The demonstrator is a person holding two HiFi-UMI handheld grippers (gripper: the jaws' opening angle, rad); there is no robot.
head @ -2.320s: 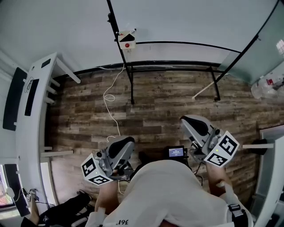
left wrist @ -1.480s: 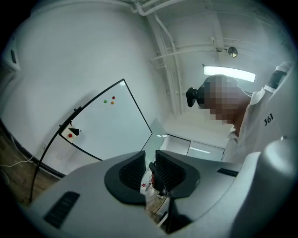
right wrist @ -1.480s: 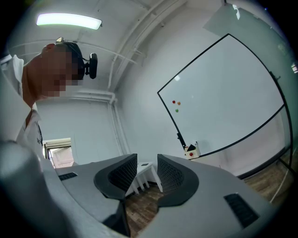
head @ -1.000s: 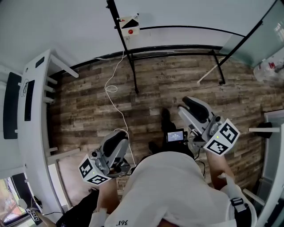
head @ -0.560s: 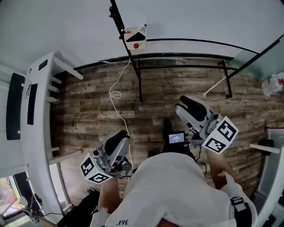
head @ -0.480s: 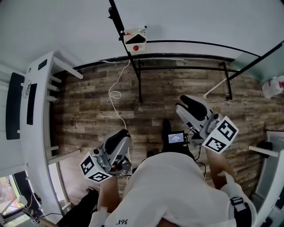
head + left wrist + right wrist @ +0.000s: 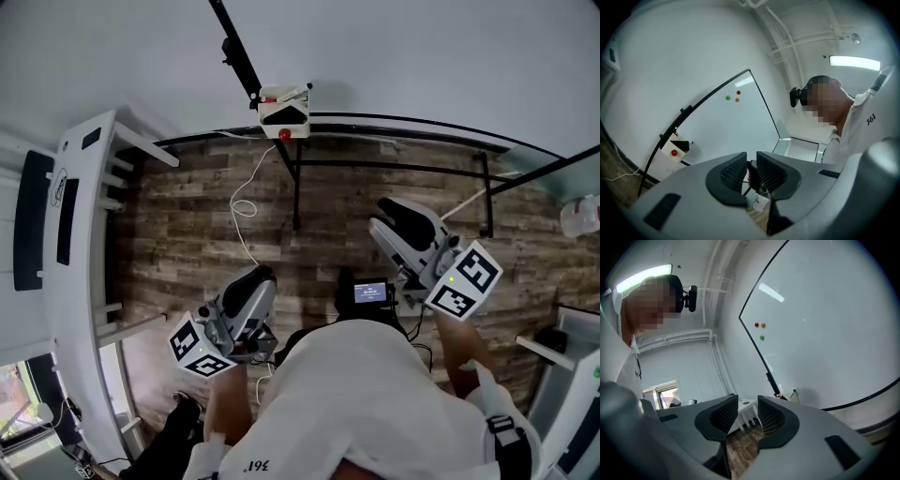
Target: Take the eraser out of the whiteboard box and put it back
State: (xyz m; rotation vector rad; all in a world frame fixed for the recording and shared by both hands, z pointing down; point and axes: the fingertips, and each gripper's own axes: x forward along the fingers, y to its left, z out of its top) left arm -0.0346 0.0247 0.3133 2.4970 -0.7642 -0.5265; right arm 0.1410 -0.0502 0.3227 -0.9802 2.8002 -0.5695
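Observation:
The whiteboard box (image 7: 284, 108) is a small white holder with a dark triangle and a red dot on its face. It hangs on the whiteboard's (image 7: 394, 47) lower edge, with a marker lying on top. I cannot make out an eraser in it. My left gripper (image 7: 261, 277) is low over the wooden floor, well short of the box, with its jaws a narrow gap apart and empty. The same box (image 7: 677, 146) shows far off to the left in the left gripper view. My right gripper (image 7: 388, 208) is to the right of the box, open and empty. Its own view catches the box (image 7: 795, 396) just past the right jaw.
A white desk (image 7: 80, 234) runs along the left. The whiteboard stand's black legs (image 7: 296, 187) and a white cable (image 7: 246, 202) cross the floor ahead. A small screen (image 7: 372, 292) hangs at the person's chest. Coloured magnets (image 7: 732, 98) dot the board. A spray bottle (image 7: 583, 216) is at far right.
The person has stepped toward the whiteboard. The box now sits lower and nearer in the head view. Both grippers came along, with their jaws unchanged.

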